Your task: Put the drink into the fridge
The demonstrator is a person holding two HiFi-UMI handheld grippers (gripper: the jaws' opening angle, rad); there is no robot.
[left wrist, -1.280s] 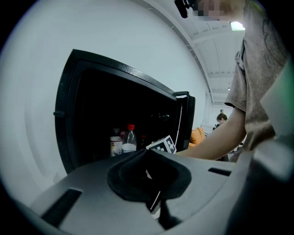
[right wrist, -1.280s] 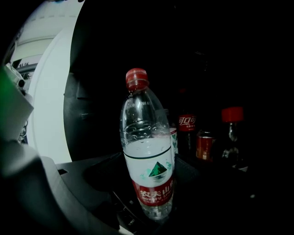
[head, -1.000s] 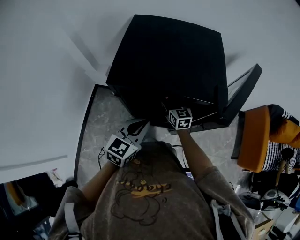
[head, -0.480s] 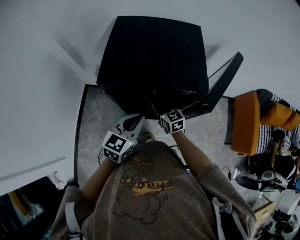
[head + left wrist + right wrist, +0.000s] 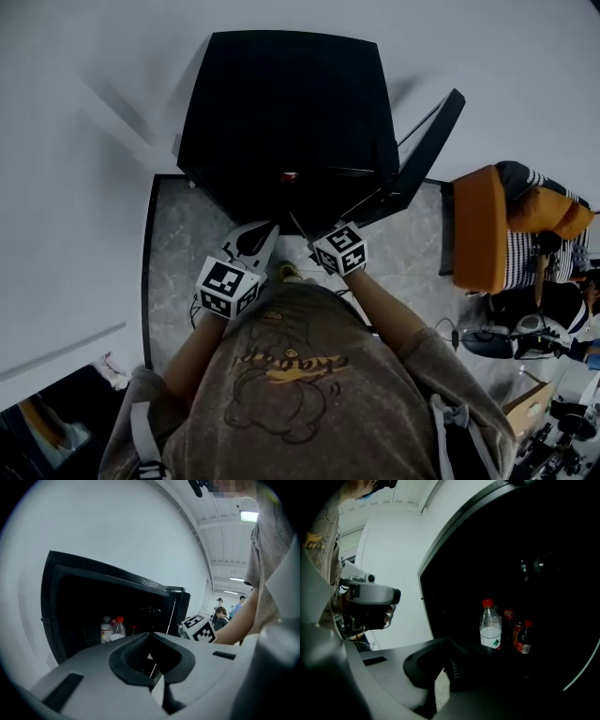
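Open fridge [image 5: 281, 94] holds bottles [image 5: 491, 625] far inside; right gripper [image 5: 445, 665] jaws just closed on nothing, left gripper [image 5: 150, 660] also pinched together and empty, so drink likely delivered.

The fridge [image 5: 281, 103] stood open with its door [image 5: 427, 150] swung out to the right, leaving the mouth unblocked. Inside, a clear bottle [image 5: 491, 626] and darker bottles [image 5: 521, 638] just beside it crowded one patch (the rest too dark to judge).
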